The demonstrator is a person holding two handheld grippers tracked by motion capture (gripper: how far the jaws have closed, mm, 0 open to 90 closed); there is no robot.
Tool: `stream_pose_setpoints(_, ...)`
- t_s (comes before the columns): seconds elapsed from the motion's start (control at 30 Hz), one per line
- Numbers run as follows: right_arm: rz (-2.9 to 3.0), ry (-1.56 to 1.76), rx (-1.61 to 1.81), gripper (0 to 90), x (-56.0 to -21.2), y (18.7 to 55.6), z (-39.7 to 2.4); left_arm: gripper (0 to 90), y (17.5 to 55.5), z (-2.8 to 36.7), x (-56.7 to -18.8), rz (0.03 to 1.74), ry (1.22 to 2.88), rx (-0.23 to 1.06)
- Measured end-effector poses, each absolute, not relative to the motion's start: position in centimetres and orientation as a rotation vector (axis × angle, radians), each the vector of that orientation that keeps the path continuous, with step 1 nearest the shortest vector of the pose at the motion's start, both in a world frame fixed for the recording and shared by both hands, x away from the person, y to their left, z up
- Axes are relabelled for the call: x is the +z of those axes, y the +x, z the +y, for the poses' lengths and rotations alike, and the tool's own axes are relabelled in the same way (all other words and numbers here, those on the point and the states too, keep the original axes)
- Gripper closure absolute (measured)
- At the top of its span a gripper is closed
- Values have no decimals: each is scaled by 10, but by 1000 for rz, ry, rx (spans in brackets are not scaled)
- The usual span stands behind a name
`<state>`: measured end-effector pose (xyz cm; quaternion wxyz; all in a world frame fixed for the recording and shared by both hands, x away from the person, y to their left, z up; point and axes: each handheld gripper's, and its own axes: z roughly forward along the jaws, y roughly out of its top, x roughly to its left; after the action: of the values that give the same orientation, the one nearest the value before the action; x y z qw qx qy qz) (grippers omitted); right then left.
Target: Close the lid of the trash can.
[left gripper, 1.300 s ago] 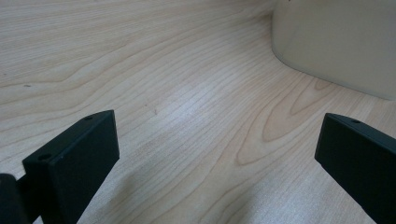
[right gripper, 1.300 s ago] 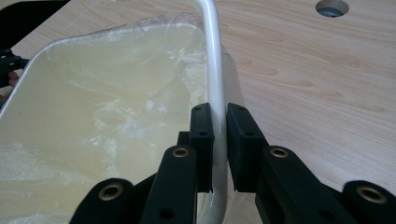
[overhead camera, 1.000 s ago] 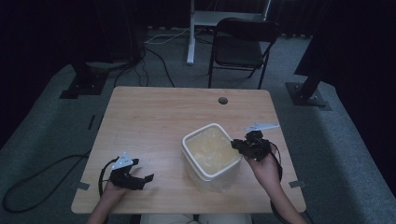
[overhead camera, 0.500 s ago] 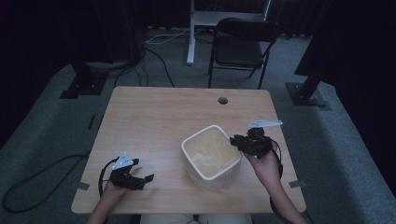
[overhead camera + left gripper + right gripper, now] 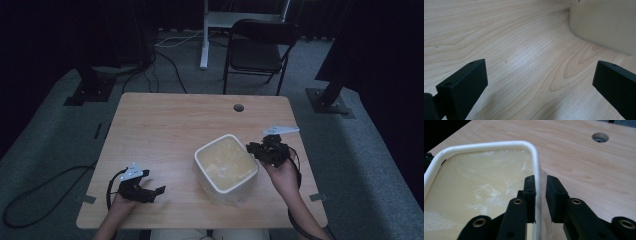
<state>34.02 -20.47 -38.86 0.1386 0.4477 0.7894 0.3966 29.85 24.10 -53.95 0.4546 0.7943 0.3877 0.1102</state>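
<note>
A white square bin (image 5: pixel 210 144) lined with a clear plastic bag (image 5: pixel 481 187) stands on the right half of the wooden table (image 5: pixel 170 125). My right gripper (image 5: pixel 254 150) is at the bin's right rim (image 5: pixel 486 145). In the right gripper view it (image 5: pixel 541 192) straddles that rim, one jaw inside and one outside, closed narrowly on the rim and the film over it. My left gripper (image 5: pixel 155 182) rests near the table's front left, open and holding nothing. In the left gripper view its jaws (image 5: pixel 541 80) stand wide over bare wood, with the bin's wall (image 5: pixel 604 25) ahead at the upper right.
A round cable hole (image 5: pixel 238 107) sits near the table's far edge, also in the right gripper view (image 5: pixel 600 137). A black folding chair (image 5: pixel 260 50) stands beyond the table. Stand bases and cables lie on the grey floor around it.
The right gripper has shifted slightly away from me along the bin's right rim, and the bin has turned a little. The left gripper has stayed where it was.
</note>
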Motion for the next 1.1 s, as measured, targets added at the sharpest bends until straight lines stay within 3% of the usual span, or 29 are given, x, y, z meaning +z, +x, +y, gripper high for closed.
stream_pose_setpoints(0.1,2247,1300,1149,682,-389,343,-211,5,300,237,-537,958,1953,270)
stream_pose_setpoints(0.4,2167,1451,1119,232,-415,370,-241,5,302,210,-521,897,1929,228)
stream_pose_setpoints(0.53,2186,1500,1113,168,-431,374,-251,5,305,195,-517,864,1951,206)
stream_pose_setpoints(0.93,2269,1570,1148,168,-482,353,-269,4,307,166,-514,827,1951,265)
stream_pose_setpoints(1.1,2329,1543,1177,168,-492,341,-263,4,313,155,-513,814,1957,190)
